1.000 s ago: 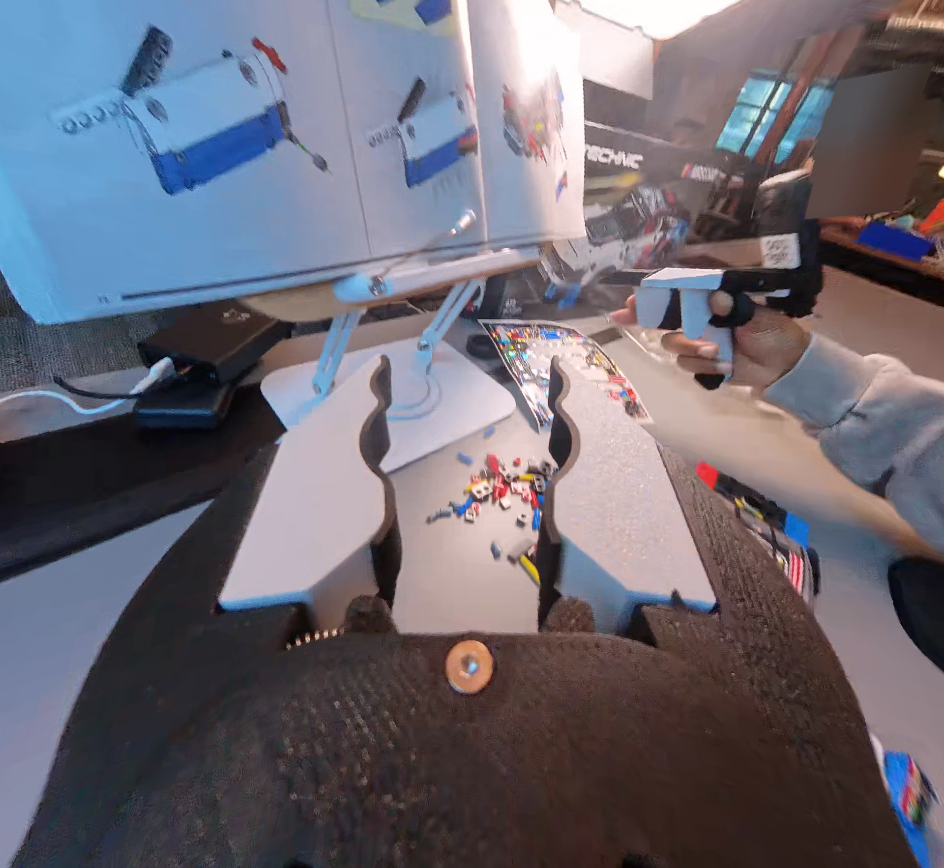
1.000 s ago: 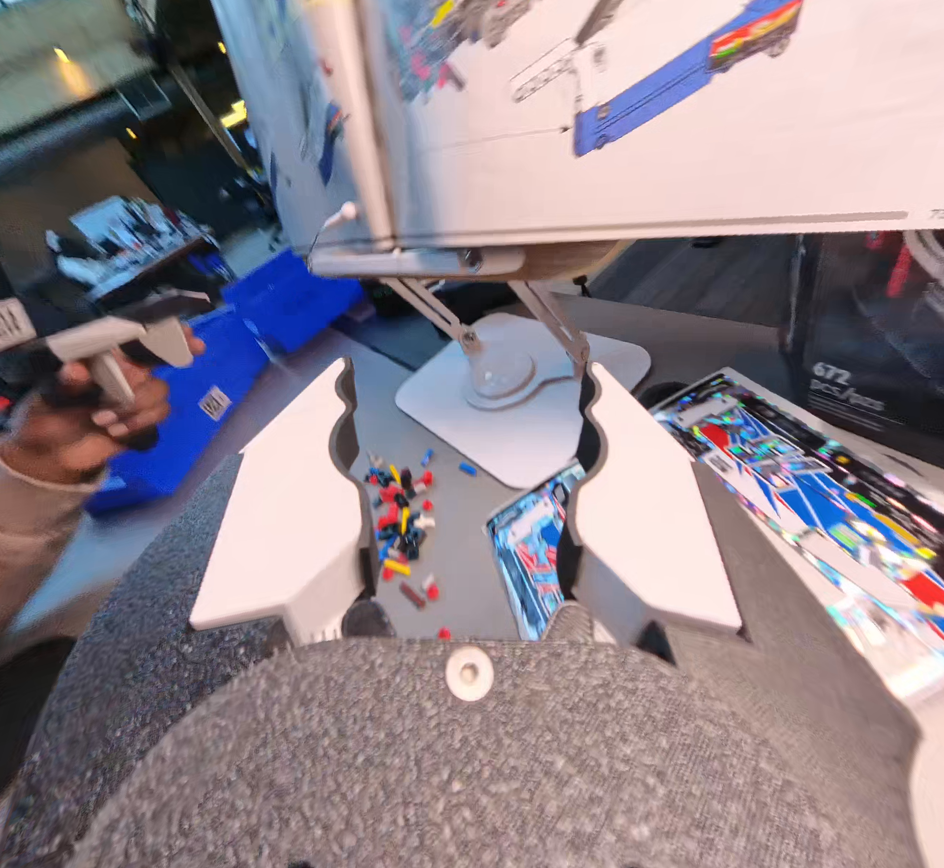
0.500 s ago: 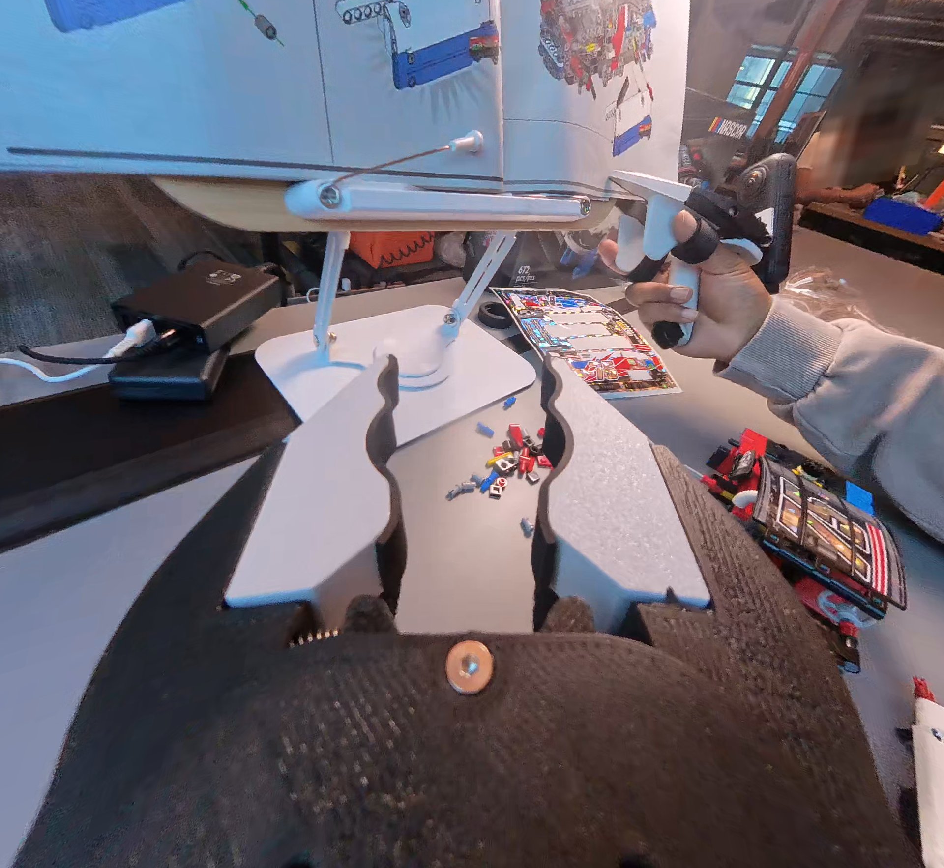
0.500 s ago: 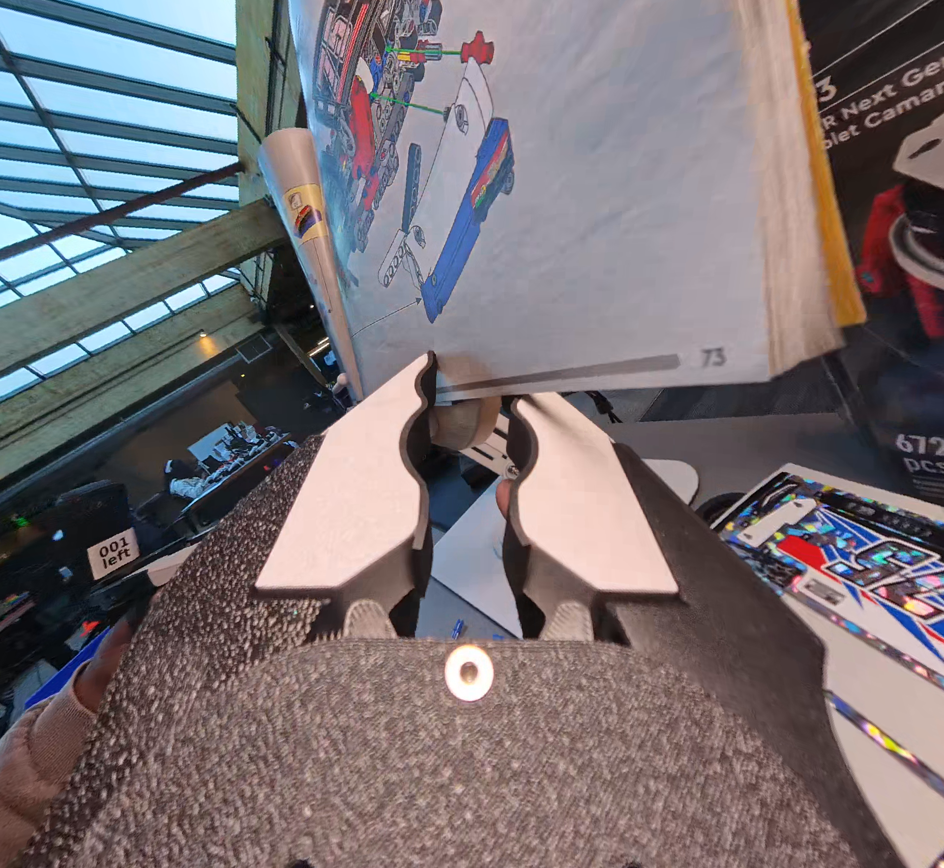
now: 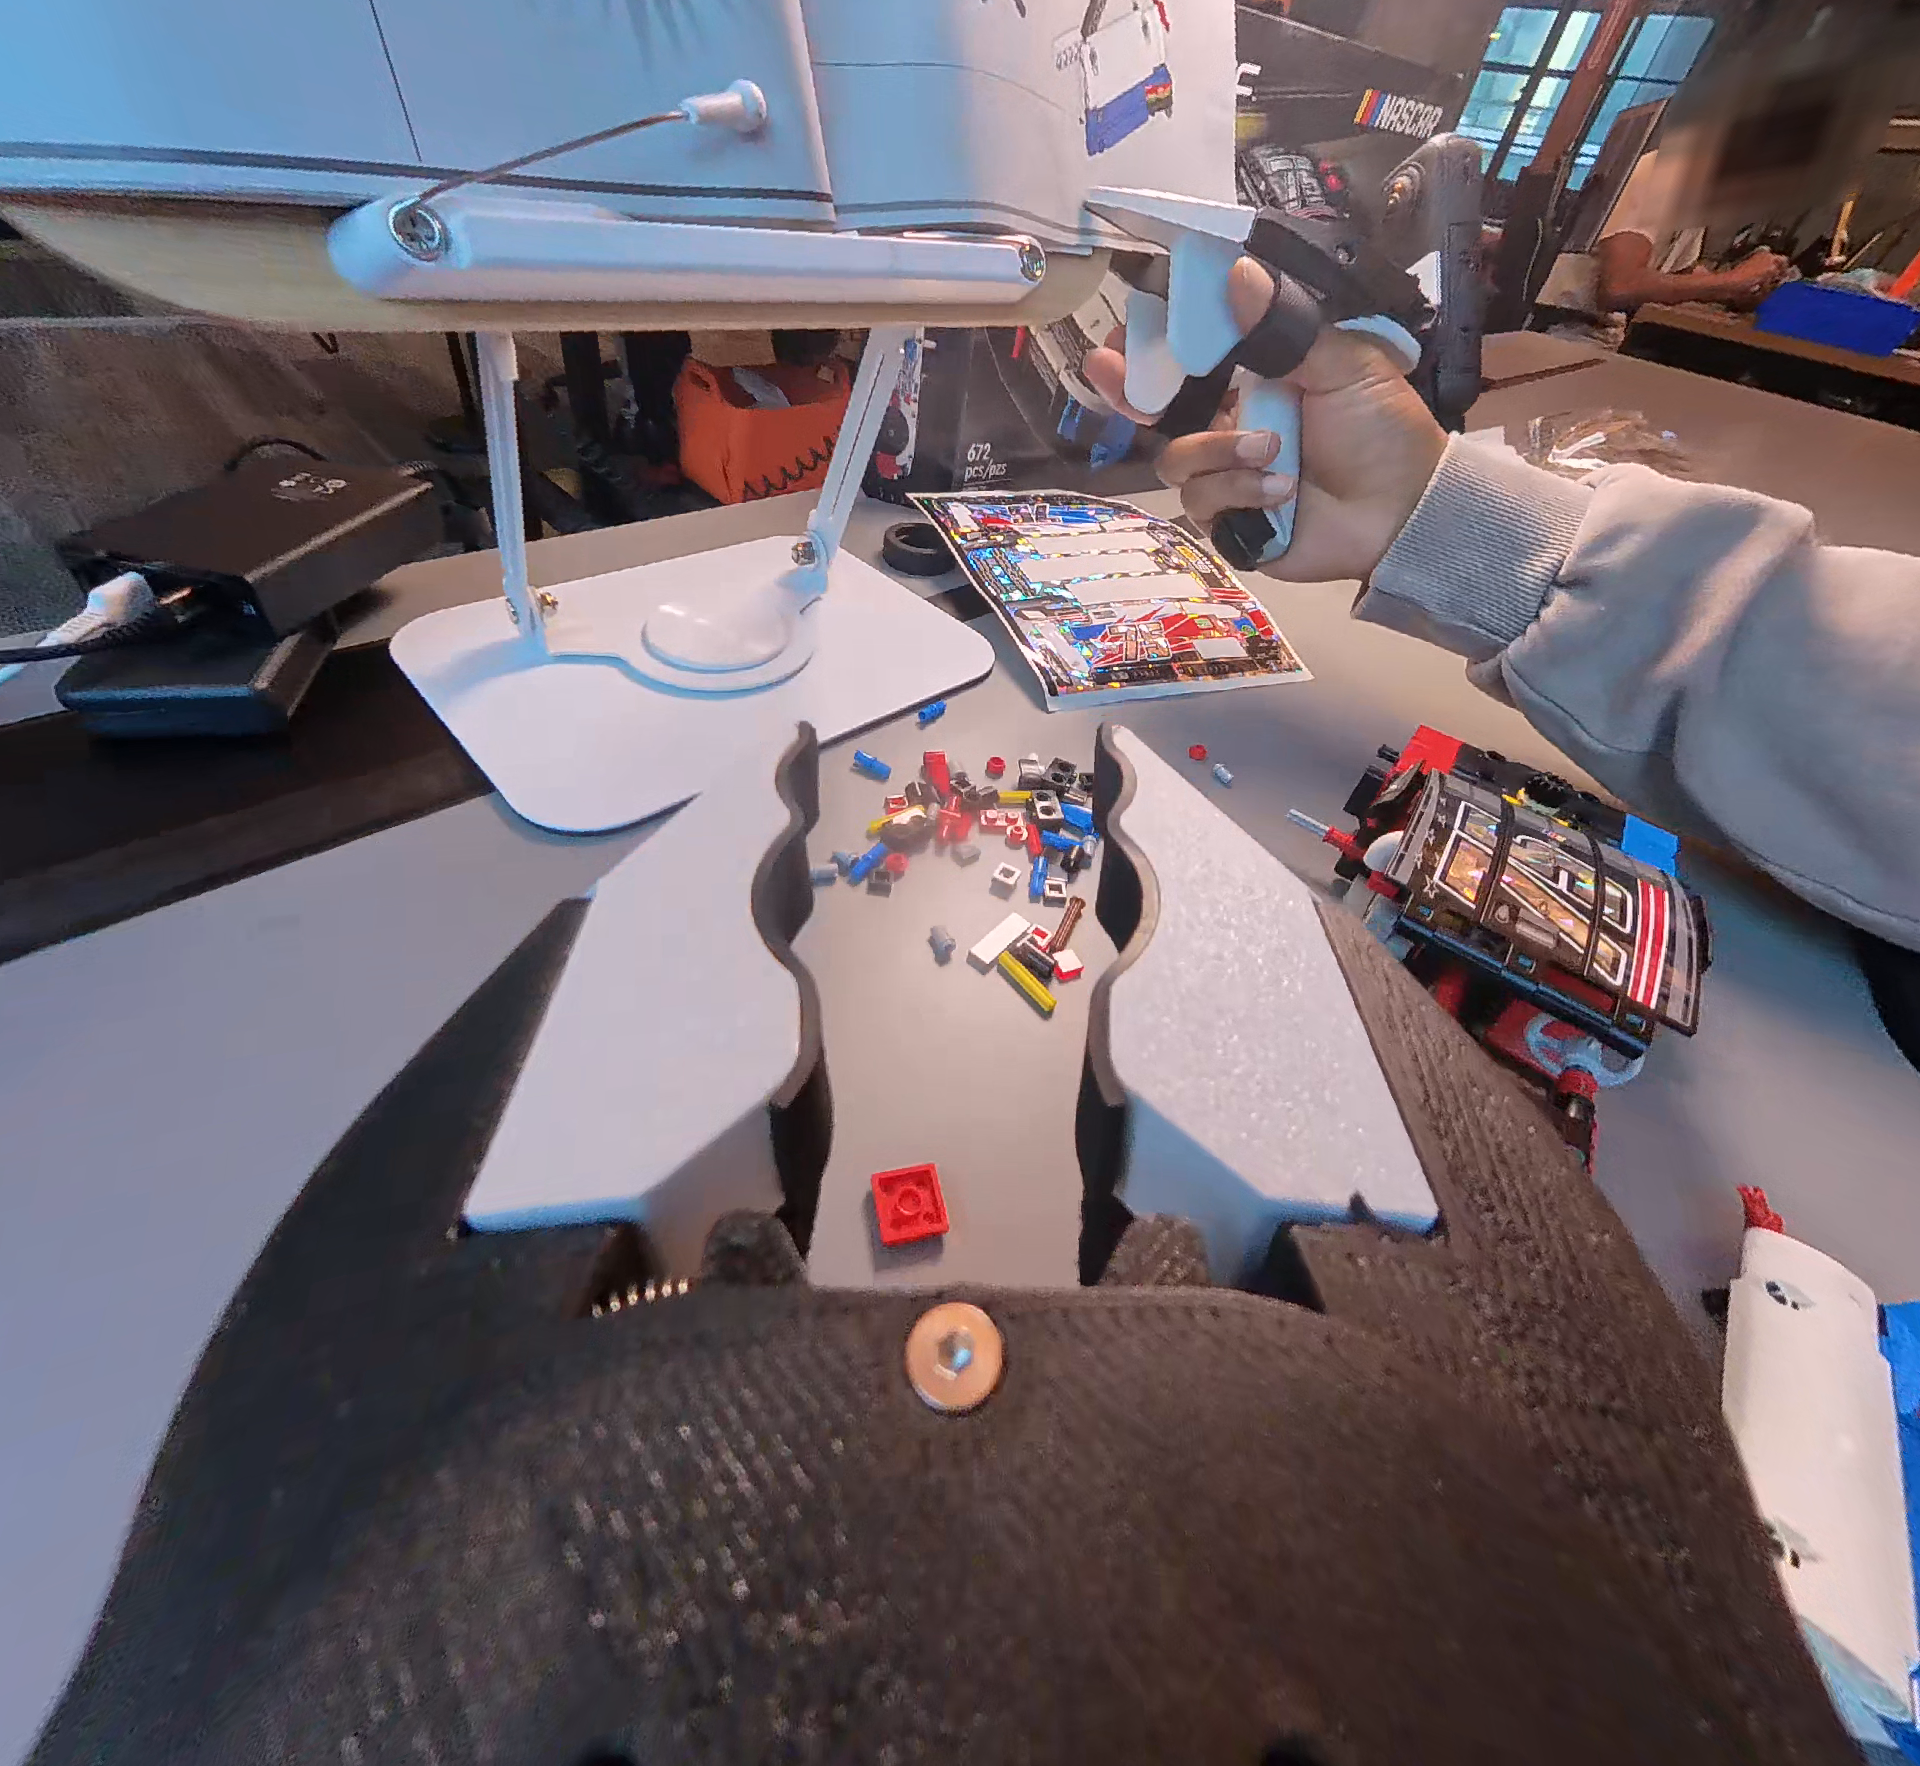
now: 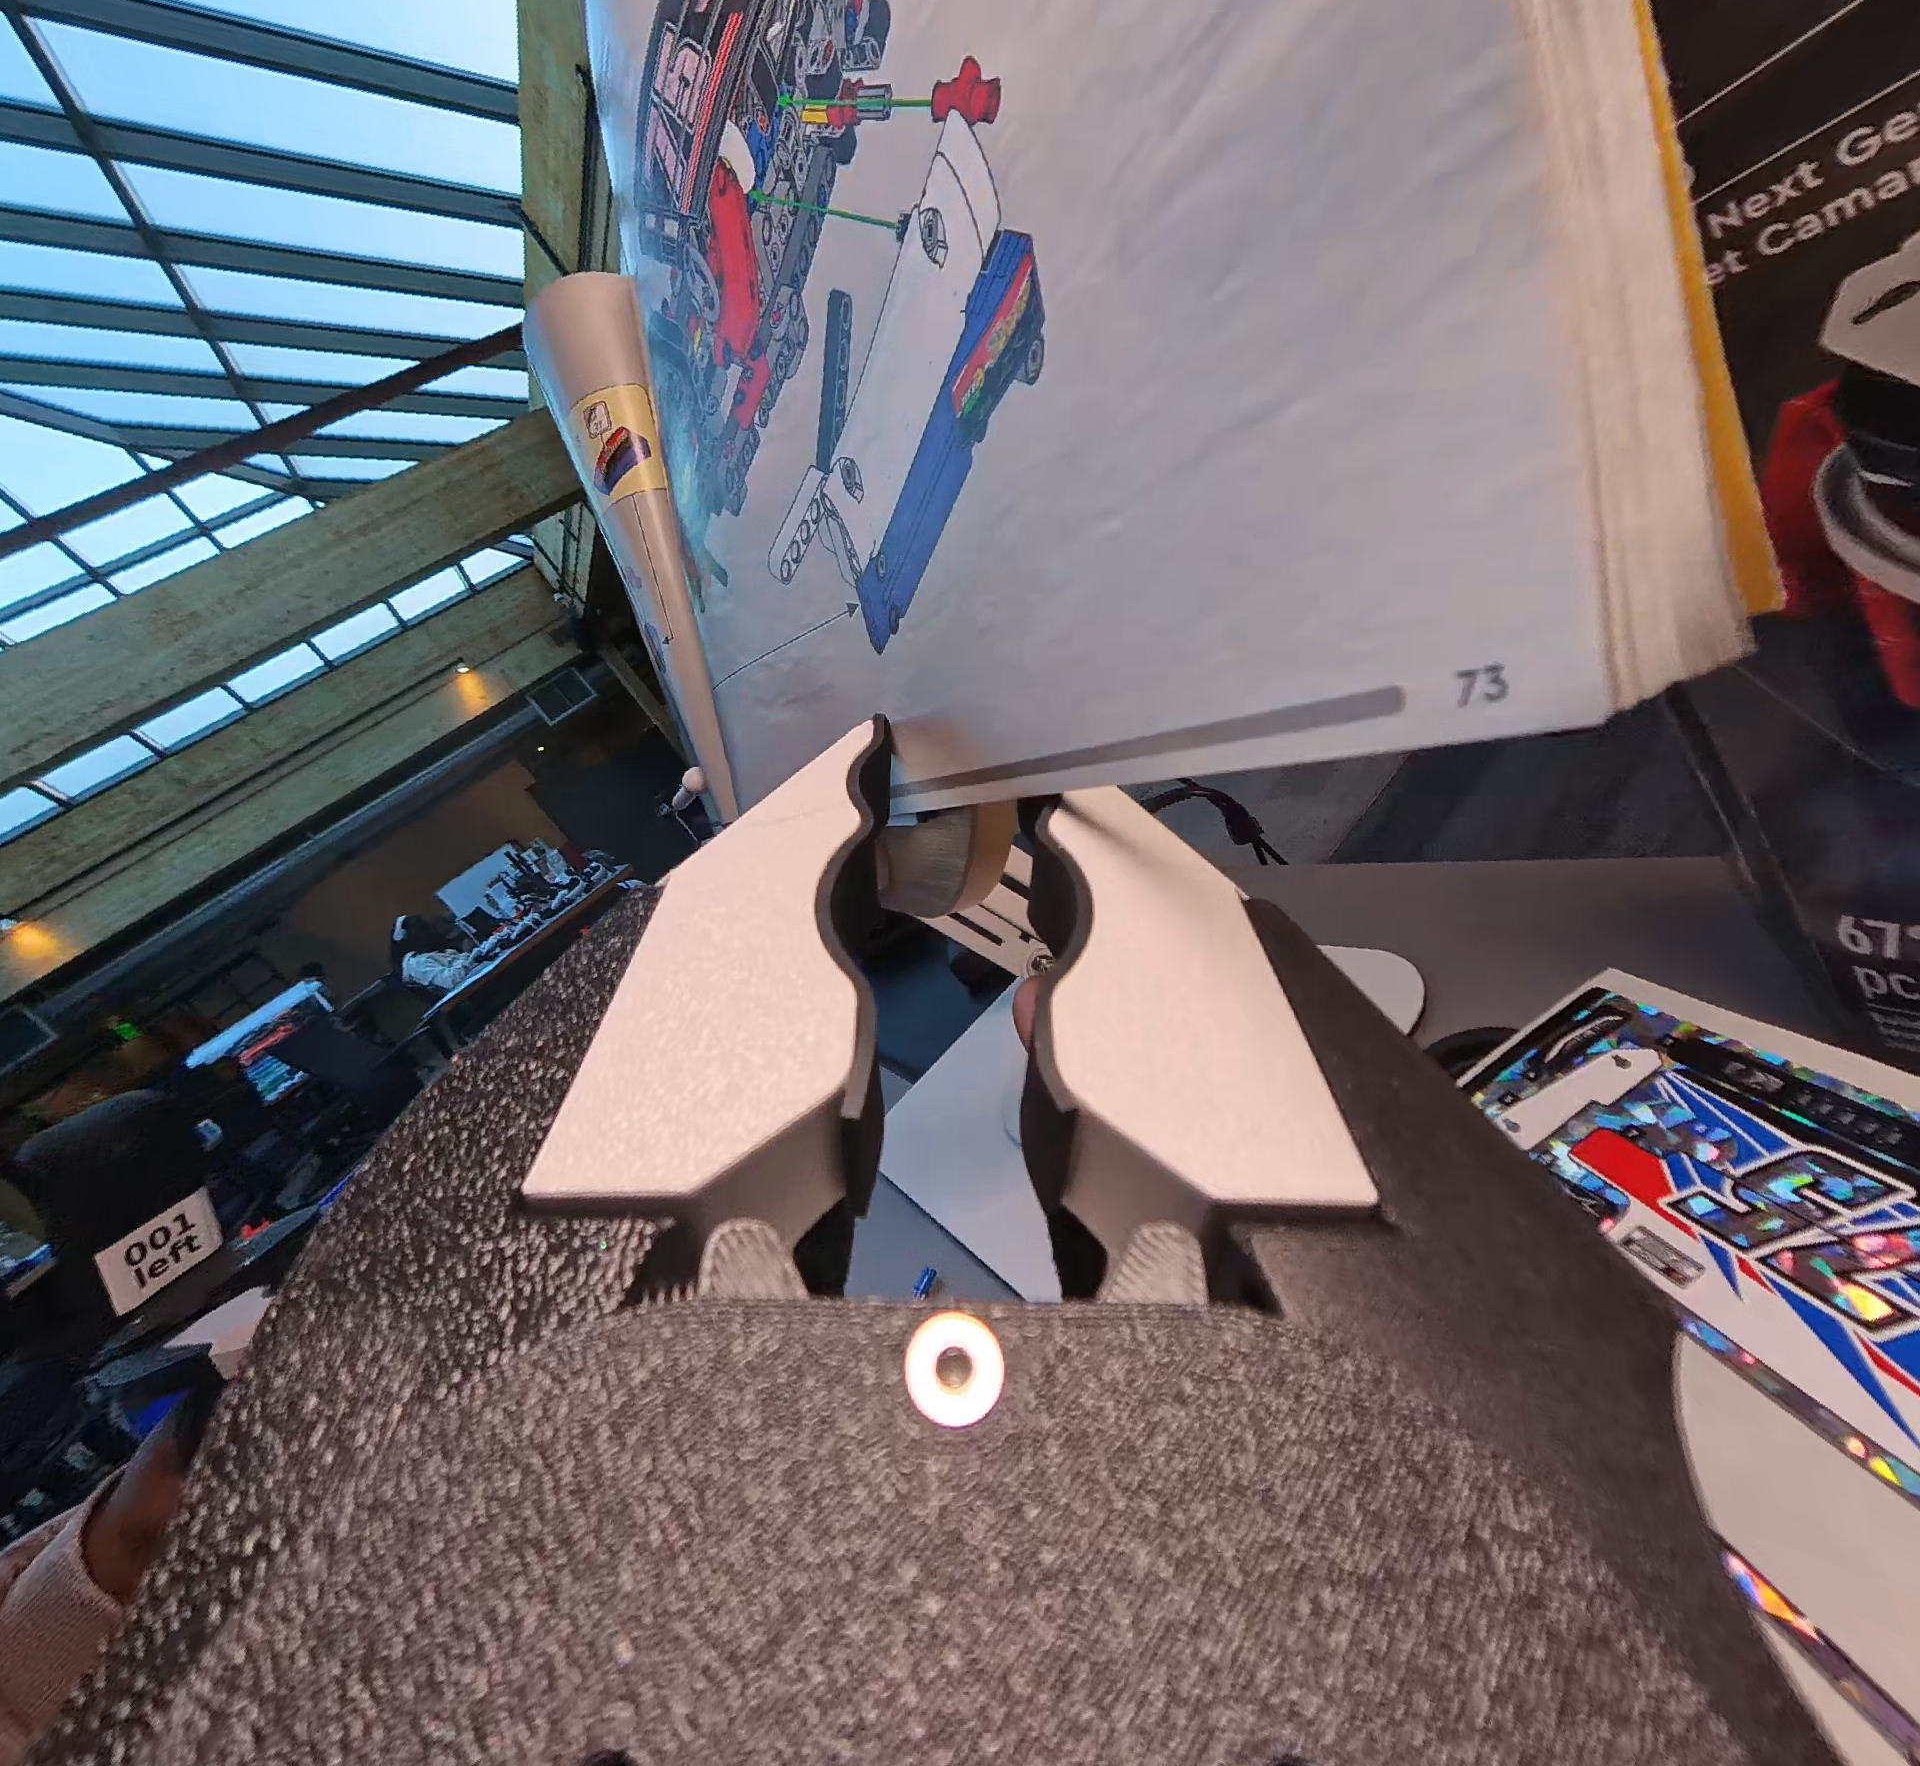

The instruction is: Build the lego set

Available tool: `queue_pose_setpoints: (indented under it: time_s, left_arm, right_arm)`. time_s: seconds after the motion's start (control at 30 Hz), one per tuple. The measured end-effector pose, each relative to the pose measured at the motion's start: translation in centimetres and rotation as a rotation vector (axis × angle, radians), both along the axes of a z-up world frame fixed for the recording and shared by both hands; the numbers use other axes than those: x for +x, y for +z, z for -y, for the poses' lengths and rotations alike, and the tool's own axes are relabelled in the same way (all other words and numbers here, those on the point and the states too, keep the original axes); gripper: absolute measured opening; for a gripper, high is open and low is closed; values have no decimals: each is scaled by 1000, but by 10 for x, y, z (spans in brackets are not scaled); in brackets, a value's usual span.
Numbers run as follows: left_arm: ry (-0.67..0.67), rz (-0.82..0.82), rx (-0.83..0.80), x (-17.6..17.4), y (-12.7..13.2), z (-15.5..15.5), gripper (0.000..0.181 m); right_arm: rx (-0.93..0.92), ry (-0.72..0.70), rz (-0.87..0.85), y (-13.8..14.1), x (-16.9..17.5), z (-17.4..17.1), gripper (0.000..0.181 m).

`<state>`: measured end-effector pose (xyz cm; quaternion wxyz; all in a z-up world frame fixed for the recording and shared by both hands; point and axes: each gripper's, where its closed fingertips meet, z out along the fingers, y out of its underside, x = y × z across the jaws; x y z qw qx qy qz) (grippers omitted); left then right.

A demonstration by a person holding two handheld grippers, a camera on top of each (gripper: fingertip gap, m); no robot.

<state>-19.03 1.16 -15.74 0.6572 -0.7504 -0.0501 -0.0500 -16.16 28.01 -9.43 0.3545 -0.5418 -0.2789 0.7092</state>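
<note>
right hand-held gripper [image 6: 954, 781] at instruction booklet [image 6: 1195, 314]

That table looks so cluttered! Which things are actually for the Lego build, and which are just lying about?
For the build:
- pile of small coloured Lego pieces
- flat red square brick
- half-built black and red car
- shiny sticker sheet
- open instruction booklet on white stand

Lying about:
- black box with cable
- orange bag

Large shared workshop hall: glazed roof [image 6: 239, 189] on timber beams [image 6: 281, 573], far worktops [image 6: 520, 927] with seated people.
</note>
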Motion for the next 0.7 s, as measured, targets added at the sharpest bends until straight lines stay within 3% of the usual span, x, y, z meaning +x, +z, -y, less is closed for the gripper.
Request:
queue_pose_setpoints:
  time_s: [0.2,0.4,0.5,0.7]
  left_arm:
    - [-15,-91,1,13,-12,-4,55]
    - [-11,-204,36,28,-5,3,58]
    - [-2,-227,56,33,1,11,57]
    - [30,-212,81,40,-2,31,55]
  right_arm:
    - [18,13,-5,-1,-2,-6,22]
    - [16,40,38,-2,4,0,30]
    - [14,44,50,-6,22,7,43]
    - [189,-114,99,-6,69,7,33]
